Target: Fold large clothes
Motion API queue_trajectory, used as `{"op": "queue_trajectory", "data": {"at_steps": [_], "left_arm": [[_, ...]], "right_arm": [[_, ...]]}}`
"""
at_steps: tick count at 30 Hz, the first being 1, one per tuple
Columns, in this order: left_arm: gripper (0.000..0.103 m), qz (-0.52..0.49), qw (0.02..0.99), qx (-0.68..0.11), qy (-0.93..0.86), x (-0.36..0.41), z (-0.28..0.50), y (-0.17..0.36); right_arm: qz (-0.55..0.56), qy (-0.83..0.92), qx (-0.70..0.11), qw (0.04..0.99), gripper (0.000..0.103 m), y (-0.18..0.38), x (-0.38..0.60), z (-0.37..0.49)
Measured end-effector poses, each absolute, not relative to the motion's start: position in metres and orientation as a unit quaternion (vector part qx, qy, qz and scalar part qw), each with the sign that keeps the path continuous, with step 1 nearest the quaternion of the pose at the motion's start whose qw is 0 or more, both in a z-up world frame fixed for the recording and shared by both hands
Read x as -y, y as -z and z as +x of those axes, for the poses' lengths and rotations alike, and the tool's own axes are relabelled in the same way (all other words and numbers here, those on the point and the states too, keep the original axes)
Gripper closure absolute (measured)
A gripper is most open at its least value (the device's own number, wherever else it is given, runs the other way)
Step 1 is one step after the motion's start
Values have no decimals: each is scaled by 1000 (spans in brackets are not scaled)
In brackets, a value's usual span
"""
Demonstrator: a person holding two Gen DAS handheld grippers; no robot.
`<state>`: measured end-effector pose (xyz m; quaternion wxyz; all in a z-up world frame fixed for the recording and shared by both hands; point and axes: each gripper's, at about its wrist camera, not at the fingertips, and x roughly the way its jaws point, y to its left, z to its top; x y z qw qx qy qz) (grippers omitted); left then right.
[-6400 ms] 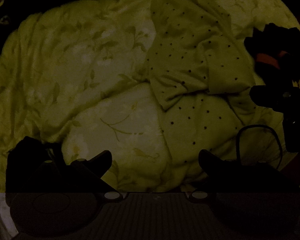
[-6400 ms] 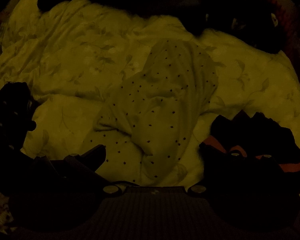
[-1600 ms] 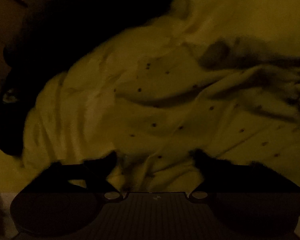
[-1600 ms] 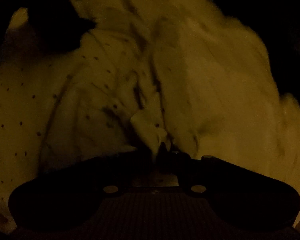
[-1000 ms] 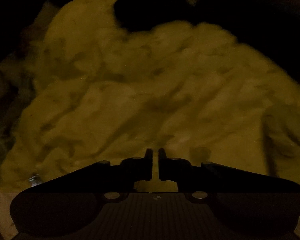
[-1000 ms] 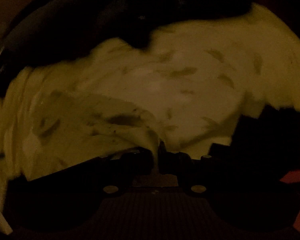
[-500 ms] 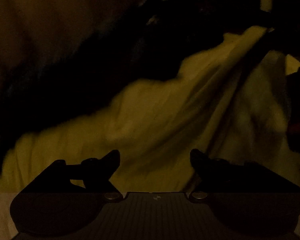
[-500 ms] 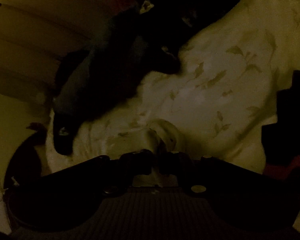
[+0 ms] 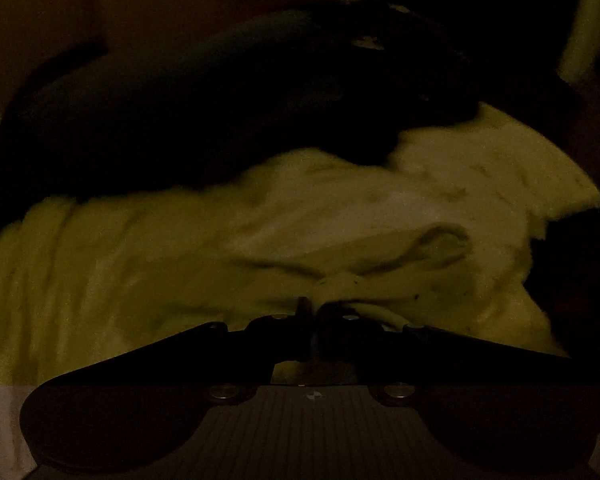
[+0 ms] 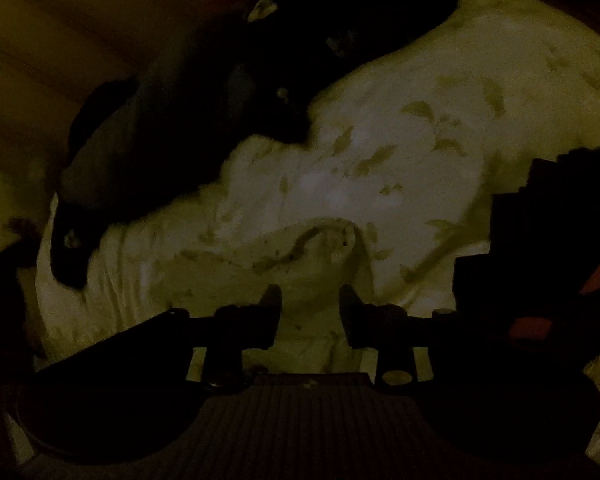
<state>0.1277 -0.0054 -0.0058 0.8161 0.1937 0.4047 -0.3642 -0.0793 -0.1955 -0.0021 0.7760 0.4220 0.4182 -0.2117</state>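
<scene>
A pale, dark-dotted cloth garment (image 9: pixel 380 280) lies crumpled on a leaf-printed bedsheet (image 10: pixel 440 140), below a dark heap of clothing (image 9: pixel 220 100). The left gripper (image 9: pixel 309 308) is closing, its 2 jaws nearly together on a fold of the garment; the right gripper (image 10: pixel 310 300) is opening, garment between its jaws but unpressed. This looks like a regrasp; next, the right needs a fresh edge.

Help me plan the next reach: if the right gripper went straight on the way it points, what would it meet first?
Most likely the dotted garment, lying bunched just beyond the right gripper, whose jaws are opening with nothing between them. The leaf-print bedspread lies behind; depth is hard to judge in this dim view.
</scene>
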Motion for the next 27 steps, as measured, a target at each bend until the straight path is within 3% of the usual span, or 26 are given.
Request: {"op": "queue_trajectory", "data": {"at_steps": [2, 9, 11, 13, 15, 17, 18, 19, 21, 27], "left_arm": [[66, 174, 836, -412, 317, -22, 140, -2], [65, 94, 863, -430, 249, -94, 169, -39], [65, 101, 862, -425, 257, -94, 165, -45], [65, 98, 859, -425, 269, -92, 157, -48], [65, 90, 856, -422, 285, -86, 147, -53], [64, 83, 855, -414, 302, -77, 141, -54], [64, 78, 854, -407, 314, -73, 137, -58], [64, 74, 853, -404, 322, -71, 134, -62], [64, 71, 849, -402, 335, -70, 130, -65], [65, 81, 860, -421, 278, -101, 136, -51]], "right_arm": [[401, 193, -441, 780, 54, 8, 187, -71], [279, 115, -518, 800, 47, 31, 131, -30], [211, 66, -533, 817, 42, 34, 103, -13], [115, 7, -542, 833, 29, 35, 65, 3], [19, -38, -547, 836, 24, 40, 29, 17], [-80, -52, -548, 831, 30, 51, -3, 28], [-121, -41, -549, 826, 43, 58, -13, 31], [-147, -32, -555, 818, 67, 67, -17, 34], [-146, -27, -571, 807, 97, 77, -11, 34], [-6, 72, -569, 819, 98, 46, 70, -16]]}}
